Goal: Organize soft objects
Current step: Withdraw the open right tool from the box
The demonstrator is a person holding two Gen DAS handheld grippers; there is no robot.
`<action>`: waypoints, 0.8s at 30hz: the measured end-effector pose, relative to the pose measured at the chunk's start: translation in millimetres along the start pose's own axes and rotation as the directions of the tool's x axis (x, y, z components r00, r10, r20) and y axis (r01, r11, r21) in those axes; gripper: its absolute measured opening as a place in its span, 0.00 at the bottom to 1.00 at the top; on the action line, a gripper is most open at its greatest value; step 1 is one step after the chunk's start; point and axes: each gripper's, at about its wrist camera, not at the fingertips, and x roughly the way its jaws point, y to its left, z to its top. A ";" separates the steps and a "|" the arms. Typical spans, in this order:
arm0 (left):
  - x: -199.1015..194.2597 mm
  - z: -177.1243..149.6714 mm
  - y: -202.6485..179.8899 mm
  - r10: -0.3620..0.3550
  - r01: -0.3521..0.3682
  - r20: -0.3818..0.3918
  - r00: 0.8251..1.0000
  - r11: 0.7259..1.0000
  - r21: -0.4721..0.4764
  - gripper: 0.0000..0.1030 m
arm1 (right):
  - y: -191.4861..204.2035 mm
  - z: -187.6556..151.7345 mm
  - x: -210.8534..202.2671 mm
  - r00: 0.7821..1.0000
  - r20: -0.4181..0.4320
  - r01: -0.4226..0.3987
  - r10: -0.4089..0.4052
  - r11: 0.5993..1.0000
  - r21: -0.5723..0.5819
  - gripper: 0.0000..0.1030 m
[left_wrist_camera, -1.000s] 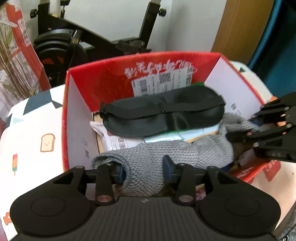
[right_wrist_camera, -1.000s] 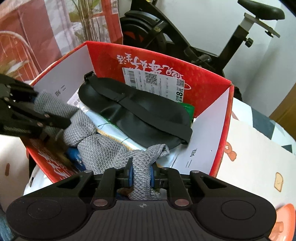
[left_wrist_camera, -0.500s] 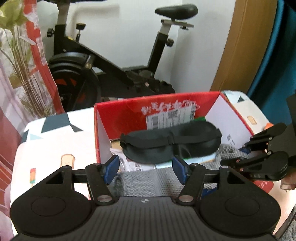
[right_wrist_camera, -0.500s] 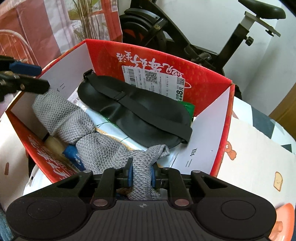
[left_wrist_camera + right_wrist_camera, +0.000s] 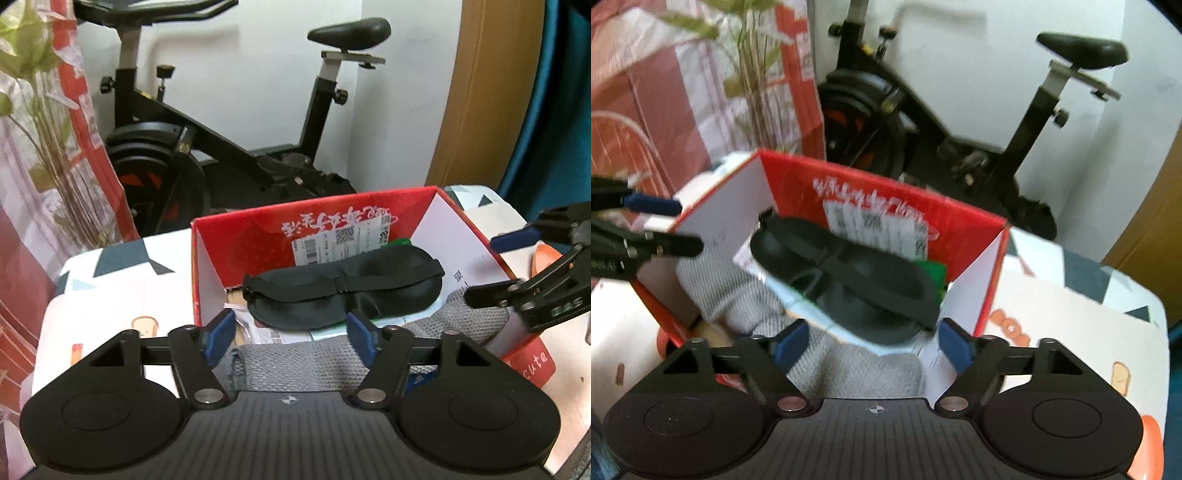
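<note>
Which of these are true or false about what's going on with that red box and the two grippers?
1. The black eye mask lies inside the red box. True.
2. The right gripper is clamped on the grey knitted cloth. False: it is open, and the cloth lies loose in the box.
3. The left gripper is open and holds nothing. True.
4. The grey knitted cloth lies on the table outside the box. False: it lies in the box, at its near side.
5. An exercise bike stands behind the box. True.
</note>
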 end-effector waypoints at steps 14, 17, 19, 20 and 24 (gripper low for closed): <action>-40.5 -39.5 -11.0 0.103 -0.095 0.128 0.986 0.993 -0.067 1.00 | 9.9 -42.9 -58.5 0.955 0.293 0.012 -0.048 0.992 0.124 1.00; -47.3 -53.3 -12.1 0.098 -0.088 0.138 0.986 0.993 -0.073 1.00 | 14.1 -63.2 -66.5 0.931 0.362 -0.014 -0.035 0.991 0.132 1.00; -51.1 -64.1 -12.1 0.097 -0.085 0.139 0.985 0.992 -0.090 1.00 | 17.5 -77.5 -70.5 0.918 0.395 -0.017 -0.041 0.990 0.141 1.00; -53.5 -70.2 -11.4 0.102 -0.088 0.143 0.985 0.991 -0.101 1.00 | 19.0 -84.5 -71.9 0.911 0.409 -0.017 -0.046 0.989 0.149 1.00; -68.5 -98.3 -10.4 0.153 -0.123 0.162 0.975 0.975 -0.185 1.00 | 30.1 -109.6 -73.6 0.899 0.430 0.011 -0.084 0.986 0.169 1.00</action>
